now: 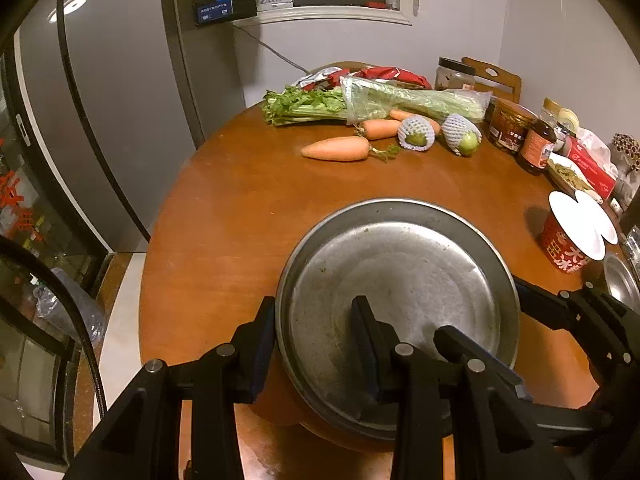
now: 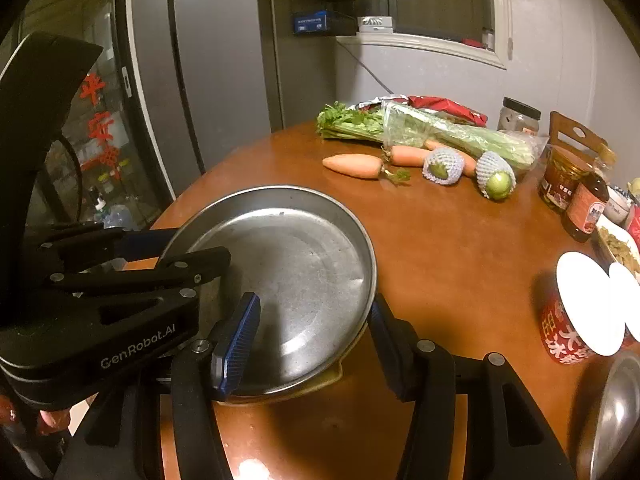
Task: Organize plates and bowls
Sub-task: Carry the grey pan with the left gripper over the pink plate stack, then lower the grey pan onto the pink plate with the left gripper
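plate [image 1: 400, 272] on table [image 1: 240, 200], carrots [image 1: 336, 149] likely behind

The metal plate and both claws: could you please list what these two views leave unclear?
- Metal plate: near rim hidden by left claw, left view.
- What lies under it: covered, right view.
- Small metal bowl: cut off by right edge.
- Right claw: contact with rim unclear.

Open tabletop [image 1: 240, 200] between metal plate [image 1: 400, 272] and carrots [image 1: 336, 149].

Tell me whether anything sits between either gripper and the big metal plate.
Nothing visible does. The left gripper already straddles the metal plate at its near left rim, one finger outside and one over the inside. The right gripper straddles its near right rim likewise. Jaws stand spread, not pinched.
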